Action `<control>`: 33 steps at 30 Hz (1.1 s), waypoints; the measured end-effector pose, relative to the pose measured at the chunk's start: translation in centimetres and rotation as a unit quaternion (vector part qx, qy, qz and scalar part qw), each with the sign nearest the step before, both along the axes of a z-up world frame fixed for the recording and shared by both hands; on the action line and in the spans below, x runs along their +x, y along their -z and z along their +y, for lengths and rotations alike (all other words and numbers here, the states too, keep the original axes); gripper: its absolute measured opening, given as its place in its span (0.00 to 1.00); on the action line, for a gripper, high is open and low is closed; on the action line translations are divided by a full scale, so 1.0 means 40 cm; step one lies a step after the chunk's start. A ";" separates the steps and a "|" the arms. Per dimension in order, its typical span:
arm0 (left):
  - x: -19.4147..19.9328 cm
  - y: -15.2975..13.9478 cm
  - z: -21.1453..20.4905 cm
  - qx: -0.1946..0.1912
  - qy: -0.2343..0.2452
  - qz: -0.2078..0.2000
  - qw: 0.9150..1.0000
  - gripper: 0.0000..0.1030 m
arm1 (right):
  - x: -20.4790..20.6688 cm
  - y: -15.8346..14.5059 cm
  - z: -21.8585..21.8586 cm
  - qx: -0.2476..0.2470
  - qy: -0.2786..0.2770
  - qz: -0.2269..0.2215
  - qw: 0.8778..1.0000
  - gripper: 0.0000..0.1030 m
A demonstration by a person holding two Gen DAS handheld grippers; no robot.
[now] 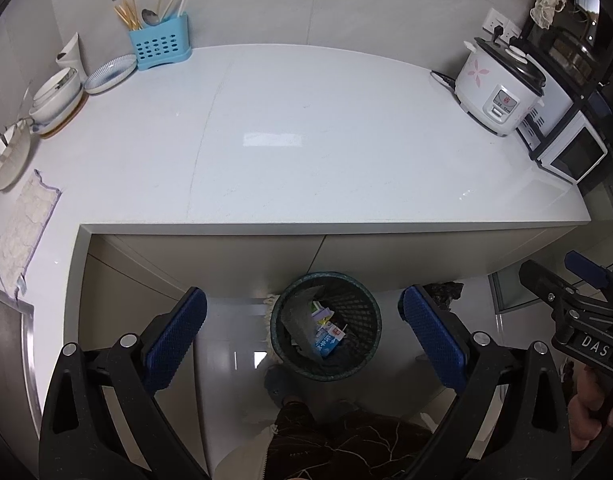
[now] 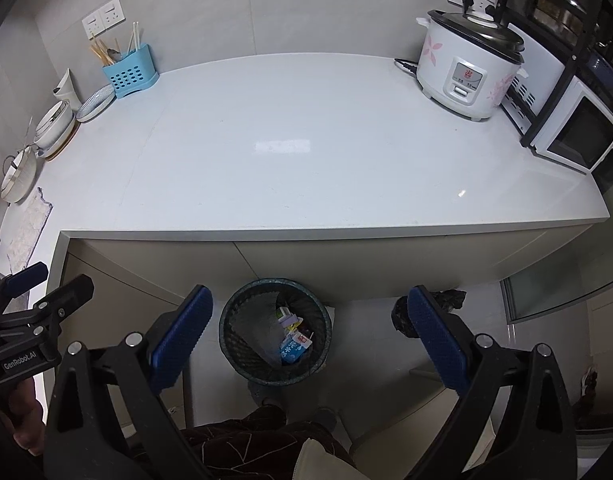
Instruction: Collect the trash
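Left gripper (image 1: 302,330) fingers wide apart, holding nothing, above dark mesh wastebasket (image 1: 326,326) on floor in front of white surface (image 1: 306,140). Right gripper (image 2: 310,330) same: fingers apart, nothing between them. Blue-white carton (image 2: 292,348) and other wrappers lie inside wastebasket.

the broad middle of the tabletop (image 2: 290,148) lies bare, with room to pass from front edge to back wall. along its left side stand the bowls (image 2: 56,126), a plate (image 2: 95,103) and a blue utensil holder (image 2: 130,72), with a cloth (image 2: 28,226) lying nearer the front. at the right rear the rice cooker (image 2: 468,66) and microwave (image 2: 574,132) block the corner. below the front edge, the trash basket (image 2: 275,330) stands on the floor with its mouth open upward, a black bag (image 2: 446,300) to its right.
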State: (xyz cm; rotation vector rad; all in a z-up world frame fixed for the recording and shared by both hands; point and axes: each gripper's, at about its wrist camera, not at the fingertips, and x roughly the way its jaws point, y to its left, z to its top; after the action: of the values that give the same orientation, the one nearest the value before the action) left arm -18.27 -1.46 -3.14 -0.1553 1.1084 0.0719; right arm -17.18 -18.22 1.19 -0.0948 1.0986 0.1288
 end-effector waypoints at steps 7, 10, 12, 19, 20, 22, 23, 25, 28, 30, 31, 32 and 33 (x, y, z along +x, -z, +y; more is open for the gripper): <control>-0.002 -0.006 -0.003 -0.001 0.004 -0.004 1.000 0.94 | 0.000 -0.011 -0.004 0.002 -0.001 -0.004 1.000 0.91; 0.000 -0.008 -0.007 -0.002 0.006 -0.005 1.000 0.94 | -0.001 -0.011 -0.004 0.001 -0.001 -0.004 1.000 0.91; 0.000 -0.009 -0.010 -0.002 0.006 -0.005 1.000 0.94 | -0.001 -0.011 -0.005 0.001 0.000 -0.004 1.000 0.91; 0.001 -0.010 -0.015 -0.003 0.006 -0.005 1.000 0.94 | 0.000 -0.012 -0.008 0.000 0.000 -0.004 1.000 0.91; 0.001 -0.010 -0.015 -0.004 0.006 -0.005 1.000 0.94 | 0.000 -0.012 -0.009 0.001 0.001 -0.004 1.000 0.91; 0.002 -0.009 -0.017 -0.004 0.007 -0.005 1.000 0.94 | 0.001 -0.012 -0.010 0.001 0.000 -0.003 1.000 0.91; 0.002 -0.009 -0.017 -0.003 0.007 -0.004 1.000 0.94 | 0.000 -0.012 -0.010 0.001 0.001 -0.003 1.000 0.91; 0.003 -0.008 -0.018 -0.004 0.008 -0.004 1.000 0.94 | 0.001 -0.012 -0.011 0.003 0.001 -0.002 1.000 0.91; 0.003 -0.007 -0.022 -0.003 0.009 -0.004 1.000 0.94 | 0.002 -0.010 -0.012 0.004 0.000 -0.001 1.000 0.91; 0.002 -0.007 -0.023 -0.001 0.010 -0.005 1.000 0.94 | 0.003 -0.009 -0.012 0.004 0.000 -0.001 1.000 0.91; 0.002 -0.007 -0.024 -0.001 0.010 -0.005 1.000 0.94 | 0.004 -0.008 -0.011 0.004 0.000 0.000 1.000 0.91; 0.003 -0.007 -0.024 -0.001 0.011 -0.005 1.000 0.94 | 0.004 -0.008 -0.011 0.004 0.000 0.000 1.000 0.91; 0.002 -0.007 -0.021 -0.001 0.011 -0.005 1.000 0.94 | 0.004 -0.008 -0.009 0.004 0.000 0.000 1.000 0.91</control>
State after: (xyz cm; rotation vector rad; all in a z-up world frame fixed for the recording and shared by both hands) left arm -18.18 -2.32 -2.85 -0.1449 1.0993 0.0493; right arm -17.04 -18.60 1.49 -0.0870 1.0983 0.1332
